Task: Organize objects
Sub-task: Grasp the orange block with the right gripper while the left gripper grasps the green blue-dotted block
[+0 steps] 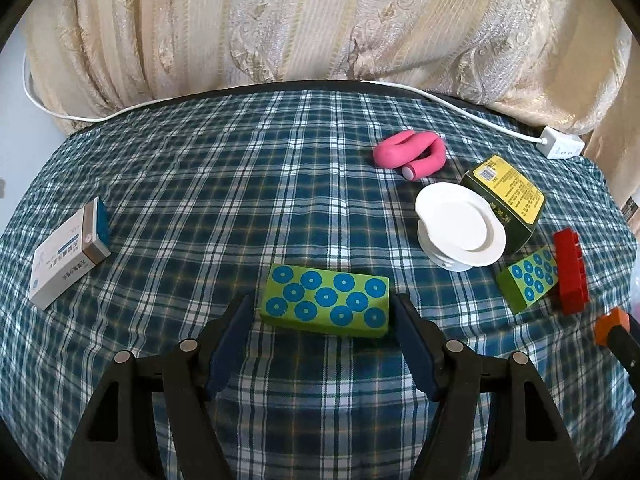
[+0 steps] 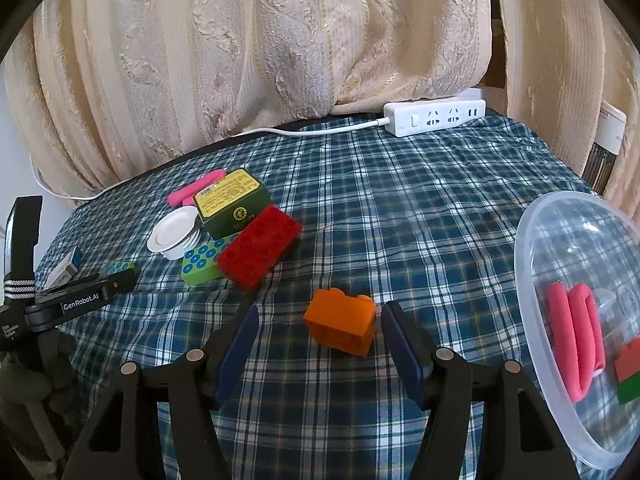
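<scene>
a table covered with a blue, white and green plaid cloth [image 1: 200,184], with cream patterned curtains [image 1: 280,20] hanging behind it. the left gripper [image 1: 325,312] has its two dark blue fingers spread wide, one on each side of a green block with blue dots [image 1: 326,306] that lies flat on the cloth; the fingers sit just beside the block's short ends and hold nothing. to the far left lies a white and blue medicine box [image 1: 70,248]. to the right, a small white dish [image 1: 460,226] sits tilted against a dark green box with a yellow label [image 1: 506,196], and a bent pink foam tube [image 1: 410,154] lies just beyond them. near these, a second green dotted block [image 1: 526,280] touches a red building brick [image 1: 572,270]. the right gripper [image 2: 320,322] is also wide open and grips nothing; an orange building brick [image 2: 342,322] rests on the cloth between its fingers, closer to the right one. at the right edge stands a clear plastic bowl [image 2: 568,232] holding a folded pink foam tube [image 2: 576,340], a red piece and a green piece; other items inside are too blurred to tell. a white power strip [image 2: 434,116] lies at the far edge of the table, its white cable [image 2: 320,131] running left along the curtain.
</scene>
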Available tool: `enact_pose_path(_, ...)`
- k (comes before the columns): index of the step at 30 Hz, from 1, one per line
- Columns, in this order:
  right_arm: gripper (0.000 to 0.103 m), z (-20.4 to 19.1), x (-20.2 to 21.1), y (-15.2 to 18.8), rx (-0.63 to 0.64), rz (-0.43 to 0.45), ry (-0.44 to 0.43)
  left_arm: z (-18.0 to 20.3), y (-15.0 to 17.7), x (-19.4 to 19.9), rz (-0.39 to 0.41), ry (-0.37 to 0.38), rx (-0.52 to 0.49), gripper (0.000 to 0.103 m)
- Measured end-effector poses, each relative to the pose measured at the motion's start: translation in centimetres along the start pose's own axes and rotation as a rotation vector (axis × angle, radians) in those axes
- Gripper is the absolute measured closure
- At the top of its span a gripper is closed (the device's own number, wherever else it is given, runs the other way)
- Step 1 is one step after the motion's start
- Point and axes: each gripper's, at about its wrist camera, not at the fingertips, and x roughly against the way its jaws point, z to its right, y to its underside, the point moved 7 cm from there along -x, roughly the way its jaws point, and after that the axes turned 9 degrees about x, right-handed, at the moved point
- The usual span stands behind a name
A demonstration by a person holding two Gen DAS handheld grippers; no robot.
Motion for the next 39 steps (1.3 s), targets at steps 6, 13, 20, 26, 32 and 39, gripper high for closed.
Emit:
enact_pose_path(6,0.036,0.1,0.0,0.0,-0.004,-0.001,0.0,0.5,0.1,0.1,0.012,-0.001,-0.024,0.041)
enact_pose_path(13,0.037,0.3,-0.3,0.2,-0.014,-0.02,-0.003,0.9,0.6,1.0,0.047,0.005,-0.055,0.041)
enact_pose_path(20,0.054,0.4,-1.2,0.6,-0.022,-0.068,-0.02,1.4,1.3,2.1,0.062,0.024,-0.081,0.041)
enact_pose_path(26,0.062,0.5,-1.2,0.6,-0.028,-0.069,-0.005,1.8,1.6,2.6,0.066,0.036,-0.088,0.041)
enact_pose_path(32,0.063,0.6,-1.1,0.6,-0.033,-0.068,-0.008,2.2,1.7,3.0,0.072,0.046,-0.09,0.041)
enact_pose_path(39,0.066,0.6,-0.9,0.5,-0.037,-0.049,-0.015,2.9,2.0,3.6,0.081,0.061,-0.107,0.041)
